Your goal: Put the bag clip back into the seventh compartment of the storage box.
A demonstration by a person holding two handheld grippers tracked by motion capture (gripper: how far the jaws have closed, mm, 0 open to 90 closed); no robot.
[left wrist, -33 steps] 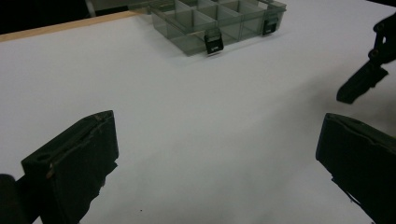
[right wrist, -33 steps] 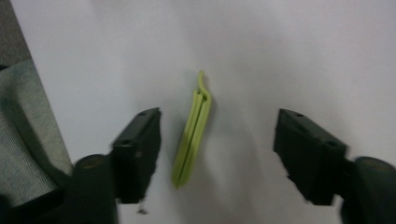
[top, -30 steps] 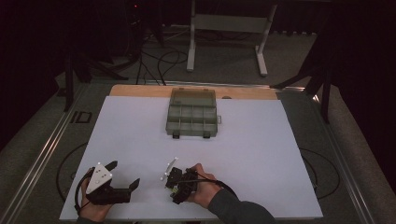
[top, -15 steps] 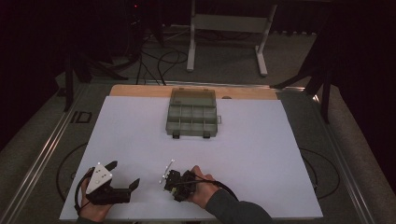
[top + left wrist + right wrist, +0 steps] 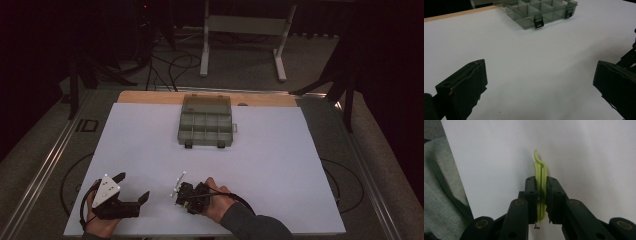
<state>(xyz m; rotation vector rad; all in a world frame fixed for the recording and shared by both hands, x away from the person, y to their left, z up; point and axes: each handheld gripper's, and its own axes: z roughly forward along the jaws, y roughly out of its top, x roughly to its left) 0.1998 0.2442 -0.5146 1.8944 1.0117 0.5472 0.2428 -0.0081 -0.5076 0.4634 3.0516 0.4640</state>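
A: We find the right gripper (image 5: 541, 195) clamped on a yellow-green clip (image 5: 540, 170), its jaws having just closed, low over the white sheet (image 5: 270, 165) near the front edge.

B: We note the left gripper (image 5: 539, 82) released, nothing between its jaws.

A: We advise lifting straight, keeping the clip edge-on, then carrying it to the organiser (image 5: 206, 120) farther back.
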